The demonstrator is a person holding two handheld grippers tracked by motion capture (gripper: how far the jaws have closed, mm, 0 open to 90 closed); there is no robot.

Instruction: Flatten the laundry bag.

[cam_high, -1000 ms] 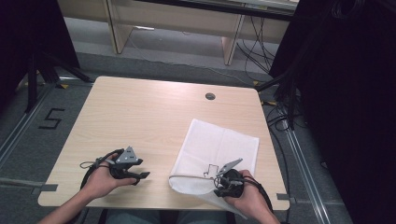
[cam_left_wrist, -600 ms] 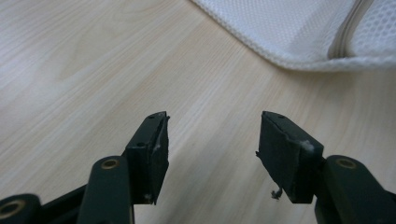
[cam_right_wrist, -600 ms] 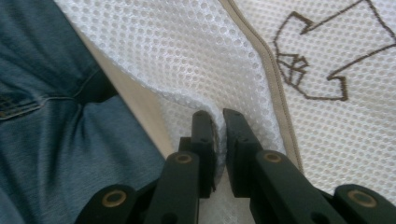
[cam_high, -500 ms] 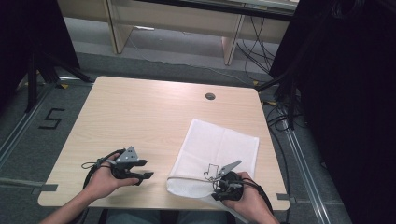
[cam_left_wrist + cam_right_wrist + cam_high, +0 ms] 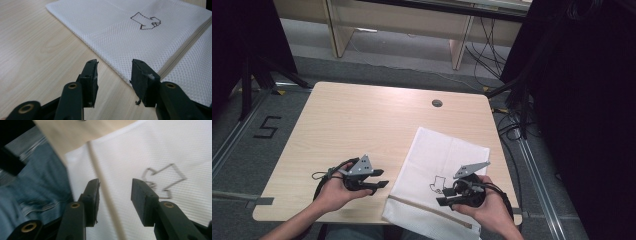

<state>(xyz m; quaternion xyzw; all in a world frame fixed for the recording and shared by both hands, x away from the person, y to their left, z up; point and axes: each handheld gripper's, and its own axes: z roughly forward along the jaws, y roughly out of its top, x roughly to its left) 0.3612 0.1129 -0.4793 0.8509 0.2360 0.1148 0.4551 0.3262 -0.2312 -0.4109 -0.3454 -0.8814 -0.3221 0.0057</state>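
**A:** Nearest me, my right gripper (image 5: 451, 199) hangs just above the near part of the white mesh bag (image 5: 442, 165). Its jaws have just been opening and stand wide, with nothing between them; the bag's near edge droops over the table's (image 5: 337, 120) front edge towards my lap.

**B:** And the left?

**A:** My left gripper (image 5: 381, 179) sits just left of the bag's left edge, over bare wood. Its jaws have just been closing and are about half apart, empty too, aimed at that edge.

**B:** So how do you take it cleanly?

**A:** I judge the next grip is on the left edge. I'd come in low and level so one pad slides under the mesh, and bite near the beige zipper strip (image 5: 432, 209), where it's stiffer. Farther out, the black arrow drawing (image 5: 438, 184) marks the middle; beyond it the bag lies flat towards the far right.
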